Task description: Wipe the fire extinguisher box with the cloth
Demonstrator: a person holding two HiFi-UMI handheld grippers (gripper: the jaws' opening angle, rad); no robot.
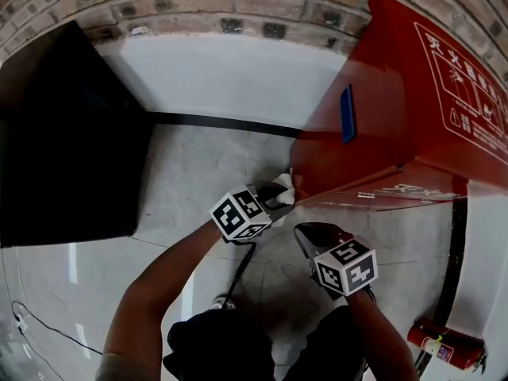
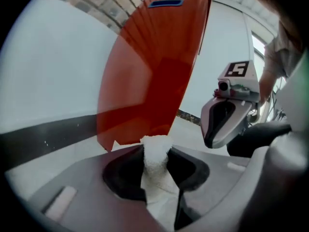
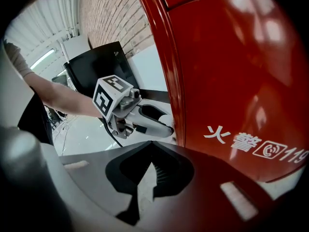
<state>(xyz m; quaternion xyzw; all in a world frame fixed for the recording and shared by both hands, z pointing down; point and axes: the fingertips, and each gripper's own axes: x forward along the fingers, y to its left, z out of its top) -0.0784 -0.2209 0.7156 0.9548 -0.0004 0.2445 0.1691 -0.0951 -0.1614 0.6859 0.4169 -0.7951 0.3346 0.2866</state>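
Observation:
The red fire extinguisher box (image 1: 381,109) stands at the right against the wall, with a blue handle recess (image 1: 347,113) on its side. My left gripper (image 1: 282,193) is shut on a white cloth (image 1: 286,186), which is pressed at the box's lower near corner. In the left gripper view the cloth (image 2: 155,156) bulges between the jaws of the left gripper (image 2: 155,144), just below the red side panel (image 2: 154,66). My right gripper (image 1: 305,232) hangs a little lower, shut and empty. In its own view the right gripper (image 3: 152,144) points at the box front (image 3: 231,71), beside the left gripper (image 3: 145,120).
A black cabinet (image 1: 63,133) fills the left side, under a brick wall (image 1: 198,6) with a white lower panel (image 1: 230,78). A small red extinguisher (image 1: 444,344) lies on the floor at lower right. A thin cable (image 1: 48,328) trails at lower left.

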